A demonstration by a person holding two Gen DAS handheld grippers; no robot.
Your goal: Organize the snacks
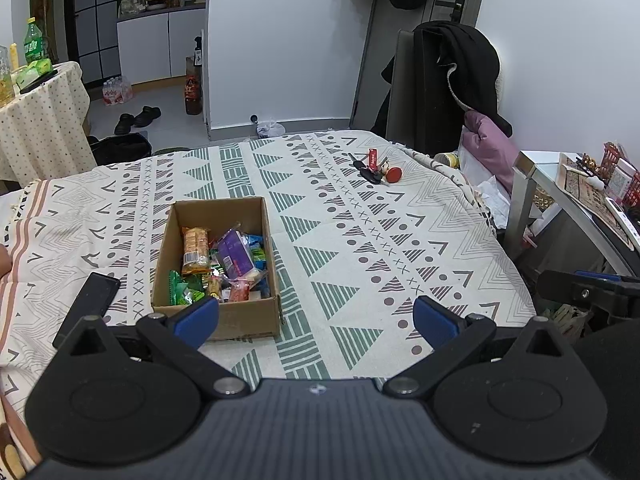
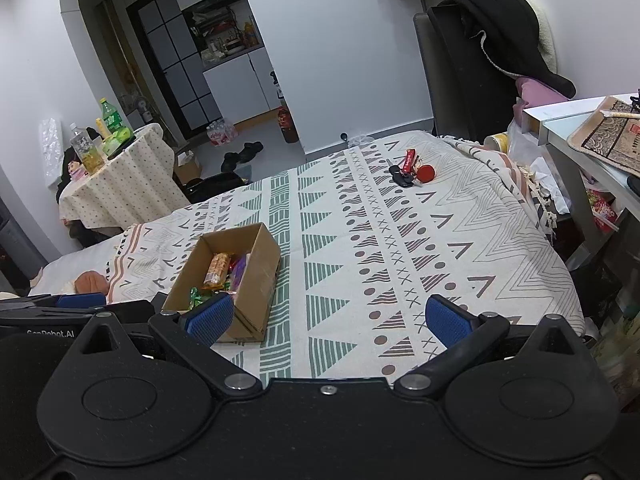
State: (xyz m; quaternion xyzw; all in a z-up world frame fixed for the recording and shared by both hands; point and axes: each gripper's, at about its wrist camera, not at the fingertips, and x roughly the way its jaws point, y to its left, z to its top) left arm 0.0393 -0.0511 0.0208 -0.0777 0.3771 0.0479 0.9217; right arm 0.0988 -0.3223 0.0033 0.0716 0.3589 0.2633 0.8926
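Left wrist view looks down into the cardboard box (image 1: 218, 256) on the patterned cloth (image 1: 360, 240), showing orange, purple and green snack packets (image 1: 224, 264) and a black phone (image 1: 88, 300) beside it, with the left gripper (image 1: 316, 316) spread wide and empty. Right wrist view shows the box more side-on, the right gripper (image 2: 332, 320) likewise spread, keys (image 2: 408, 170) far across the cloth, and a dotted side table (image 2: 116, 184) with bottles.
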